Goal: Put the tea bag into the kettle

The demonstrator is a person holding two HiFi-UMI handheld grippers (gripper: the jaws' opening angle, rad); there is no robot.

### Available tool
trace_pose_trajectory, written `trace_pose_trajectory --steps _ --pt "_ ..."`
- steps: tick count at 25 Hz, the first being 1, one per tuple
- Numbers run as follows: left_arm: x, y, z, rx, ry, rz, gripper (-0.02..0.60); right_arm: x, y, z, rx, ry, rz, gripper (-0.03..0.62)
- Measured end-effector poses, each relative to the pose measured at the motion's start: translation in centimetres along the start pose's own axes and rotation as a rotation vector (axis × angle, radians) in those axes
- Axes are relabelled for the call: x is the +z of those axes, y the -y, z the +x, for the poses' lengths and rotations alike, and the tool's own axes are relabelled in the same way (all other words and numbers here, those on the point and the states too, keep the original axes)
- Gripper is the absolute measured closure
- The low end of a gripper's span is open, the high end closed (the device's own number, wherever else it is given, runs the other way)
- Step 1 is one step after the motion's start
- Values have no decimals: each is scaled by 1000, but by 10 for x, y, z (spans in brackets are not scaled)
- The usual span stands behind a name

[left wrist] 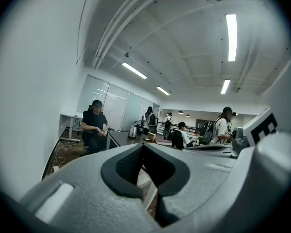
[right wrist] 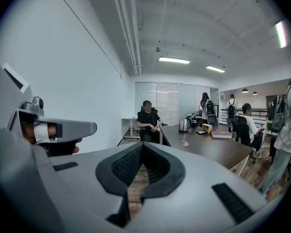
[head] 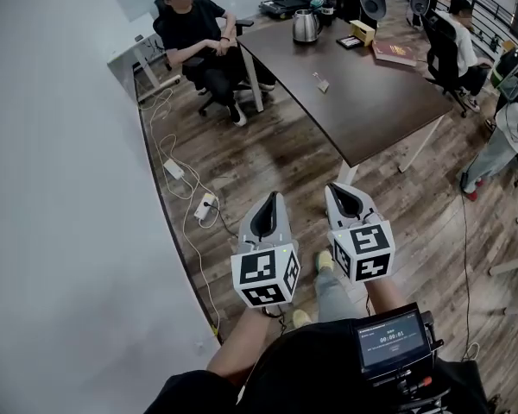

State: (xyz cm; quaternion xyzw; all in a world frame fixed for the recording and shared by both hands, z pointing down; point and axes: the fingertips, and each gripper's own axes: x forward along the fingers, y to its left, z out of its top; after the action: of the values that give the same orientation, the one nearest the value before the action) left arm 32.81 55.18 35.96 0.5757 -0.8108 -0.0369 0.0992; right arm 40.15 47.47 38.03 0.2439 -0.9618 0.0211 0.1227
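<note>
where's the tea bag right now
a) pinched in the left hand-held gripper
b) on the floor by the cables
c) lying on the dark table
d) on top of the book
c: the tea bag lies on the dark table, apart from the kettle. The left hand-held gripper and right hand-held gripper are shut with nothing between them.

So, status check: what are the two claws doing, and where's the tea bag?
Left gripper and right gripper both shut, empty, short of the table. Tea bag lying on table, apart from kettle at far end. Nothing in the way.
</note>
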Motion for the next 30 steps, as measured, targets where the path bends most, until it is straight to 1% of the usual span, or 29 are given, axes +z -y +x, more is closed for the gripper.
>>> trace_pose_trajectory --steps 6,8,13,20,26,30 --pt "3 -3 -1 13 27 2 577 2 -6 4 21 21 -10 592" --pt "7 -6 8 16 31 4 577 7 -4 12 29 26 -16 592" --pt "13 -1 75 16 18 23 577 16 37 60 51 26 -22 592" --pt "34 3 157 35 18 46 577 39 97 119 73 34 -16 592" --pt "40 5 231 68 -8 72 577 47 150 174 107 45 11 592" --pt "40 6 269 94 -29 71 577 49 182 203 123 42 34 592"
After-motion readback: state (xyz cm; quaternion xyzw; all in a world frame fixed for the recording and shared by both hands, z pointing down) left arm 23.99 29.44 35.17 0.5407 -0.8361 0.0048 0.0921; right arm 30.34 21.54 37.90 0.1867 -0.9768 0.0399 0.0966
